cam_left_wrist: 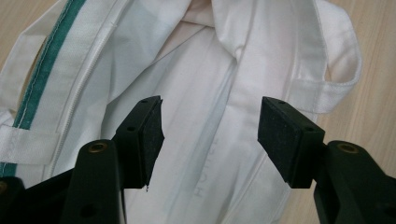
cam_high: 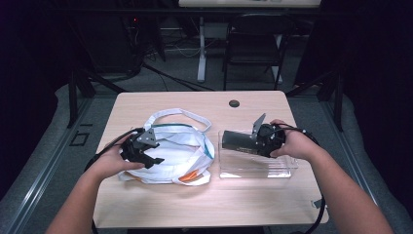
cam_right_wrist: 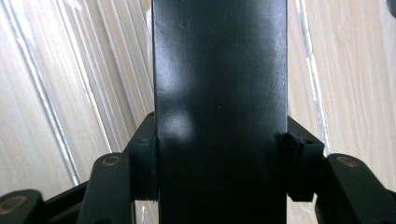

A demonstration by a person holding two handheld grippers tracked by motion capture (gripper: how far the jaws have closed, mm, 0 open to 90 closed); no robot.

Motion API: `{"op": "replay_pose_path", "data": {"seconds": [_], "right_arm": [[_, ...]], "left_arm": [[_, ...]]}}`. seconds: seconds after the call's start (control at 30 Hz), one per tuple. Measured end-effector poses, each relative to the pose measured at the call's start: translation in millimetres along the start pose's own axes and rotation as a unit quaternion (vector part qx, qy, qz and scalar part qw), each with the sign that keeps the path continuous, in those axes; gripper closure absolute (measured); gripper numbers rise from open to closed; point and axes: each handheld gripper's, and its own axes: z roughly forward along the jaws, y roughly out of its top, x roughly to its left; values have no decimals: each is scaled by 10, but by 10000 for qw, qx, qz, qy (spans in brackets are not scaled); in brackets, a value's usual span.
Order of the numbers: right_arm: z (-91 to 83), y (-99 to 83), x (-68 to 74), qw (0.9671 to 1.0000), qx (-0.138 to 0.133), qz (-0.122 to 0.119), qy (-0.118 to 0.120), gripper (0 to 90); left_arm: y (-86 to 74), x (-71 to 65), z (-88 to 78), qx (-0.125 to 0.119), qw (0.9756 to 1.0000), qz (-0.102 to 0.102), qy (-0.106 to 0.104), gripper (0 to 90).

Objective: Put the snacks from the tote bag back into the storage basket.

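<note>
One white bag point(cam_high: 170, 151) lies on the table point(cam_high: 195, 102); left gripper point(cam_left_wrist: 210, 135) hovers over it, jaws apart. One black box point(cam_right_wrist: 219, 107) is clamped in the right gripper point(cam_right_wrist: 219, 158), above one clear tray point(cam_high: 253, 168).

Folding chair point(cam_high: 254, 41) behind table point(cam_high: 204, 204)

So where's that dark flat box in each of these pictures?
High view: the dark box sits right of centre, held level in the right tongs above the clear tray.
Left gripper view: not in it; the white bag lies under the left tongs.
Right gripper view: it runs up the middle, clamped.
Shared landmark: the wooden table.
</note>
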Motion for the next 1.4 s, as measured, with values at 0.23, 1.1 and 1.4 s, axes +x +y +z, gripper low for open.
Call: {"op": "replay_pose_path", "data": {"seconds": [0.23,1.1,1.4], "right_arm": [[97,-14,-11,10000,74,31,1,426],[460,-19,-45,9996,190,104,163,425],[520,-34,-65,9994,193,145,242,424]], "left_arm": [[-28,1,24,4,10000,-18,-33,404],[-102,12,13,34,10000,-67,-16,404],[-106,13,-7,57,10000,-60,40,404]]}}
